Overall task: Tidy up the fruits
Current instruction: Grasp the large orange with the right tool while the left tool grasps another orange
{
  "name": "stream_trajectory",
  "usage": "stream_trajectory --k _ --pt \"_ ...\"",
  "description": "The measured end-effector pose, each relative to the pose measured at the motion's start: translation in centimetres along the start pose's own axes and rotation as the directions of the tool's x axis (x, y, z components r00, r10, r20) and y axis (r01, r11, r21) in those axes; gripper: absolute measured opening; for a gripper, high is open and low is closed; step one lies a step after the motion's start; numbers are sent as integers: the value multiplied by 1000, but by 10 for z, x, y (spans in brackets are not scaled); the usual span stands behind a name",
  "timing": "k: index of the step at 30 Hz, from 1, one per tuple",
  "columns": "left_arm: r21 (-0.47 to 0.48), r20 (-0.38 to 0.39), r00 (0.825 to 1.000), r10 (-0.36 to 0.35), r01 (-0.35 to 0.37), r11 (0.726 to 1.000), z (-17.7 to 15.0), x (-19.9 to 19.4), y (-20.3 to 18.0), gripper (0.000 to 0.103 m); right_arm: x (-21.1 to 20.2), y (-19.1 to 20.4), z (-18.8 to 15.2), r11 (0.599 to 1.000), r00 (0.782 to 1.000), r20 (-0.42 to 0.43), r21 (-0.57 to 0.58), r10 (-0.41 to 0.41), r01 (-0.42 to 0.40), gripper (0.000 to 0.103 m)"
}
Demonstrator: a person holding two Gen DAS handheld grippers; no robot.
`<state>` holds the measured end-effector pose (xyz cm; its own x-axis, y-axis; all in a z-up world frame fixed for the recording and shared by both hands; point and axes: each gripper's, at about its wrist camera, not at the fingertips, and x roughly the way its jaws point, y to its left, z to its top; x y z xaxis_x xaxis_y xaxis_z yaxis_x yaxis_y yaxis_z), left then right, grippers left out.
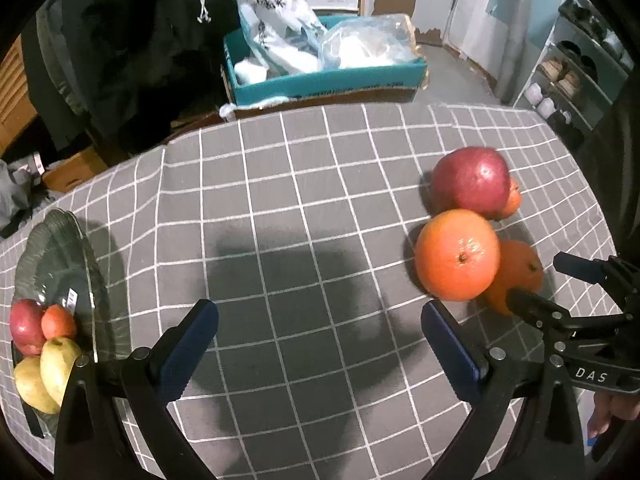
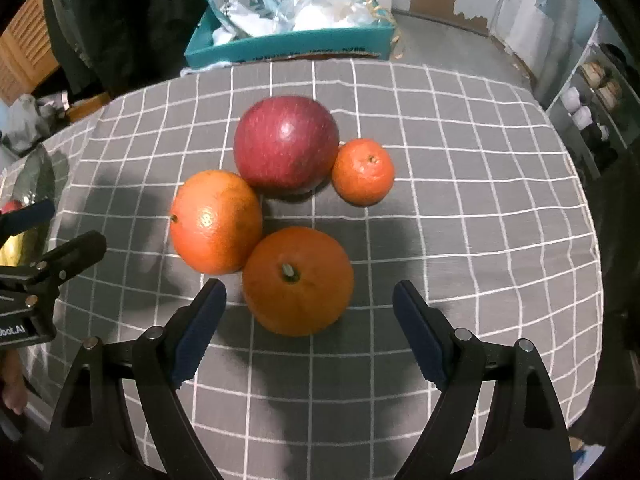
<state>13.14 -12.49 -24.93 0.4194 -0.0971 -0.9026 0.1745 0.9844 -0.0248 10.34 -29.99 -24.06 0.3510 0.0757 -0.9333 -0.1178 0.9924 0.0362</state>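
A red apple (image 2: 286, 144), a small tangerine (image 2: 363, 171) and two oranges (image 2: 216, 222) (image 2: 298, 280) lie together on the grey checked cloth (image 2: 460, 220). My right gripper (image 2: 310, 312) is open, its jaws standing either side of the near orange, not touching it. In the left wrist view the same group lies at the right: apple (image 1: 471, 182), orange (image 1: 457, 255), second orange (image 1: 520, 270). My left gripper (image 1: 320, 338) is open and empty over bare cloth. A glass plate (image 1: 60, 248) at the left holds an apple (image 1: 25, 326), a tangerine (image 1: 59, 322) and two yellow pears (image 1: 56, 364).
A teal cardboard box (image 1: 320, 82) with white bags stands beyond the table's far edge. A shoe rack (image 1: 572, 76) is at the right. Dark clothing hangs at the back left. The right gripper also shows in the left wrist view (image 1: 560, 284).
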Motion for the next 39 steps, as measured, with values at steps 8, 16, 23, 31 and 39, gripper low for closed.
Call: stream_trajectory --k 8,16,23,31,39 --pt "-9 -23 1000 -13 13 1000 -2 11 2 102 19 7 -3 1000 999 -34 -26 6 -7 77" --pt "5 -23 997 -72 72 997 5 10 -13 102 16 -5 -6 1000 999 -36 0 11 -11 64" --pt "24 -32 990 -136 137 990 15 14 -36 102 4 -41 -3 994 999 7 96 -43 42 64" --pt "63 -54 985 -165 168 984 26 31 -64 102 -1 -63 2 986 996 36 149 -81 75 64" --pt "60 -87 977 -192 198 978 28 48 -76 102 0 -64 6 985 995 40 148 -94 87 64"
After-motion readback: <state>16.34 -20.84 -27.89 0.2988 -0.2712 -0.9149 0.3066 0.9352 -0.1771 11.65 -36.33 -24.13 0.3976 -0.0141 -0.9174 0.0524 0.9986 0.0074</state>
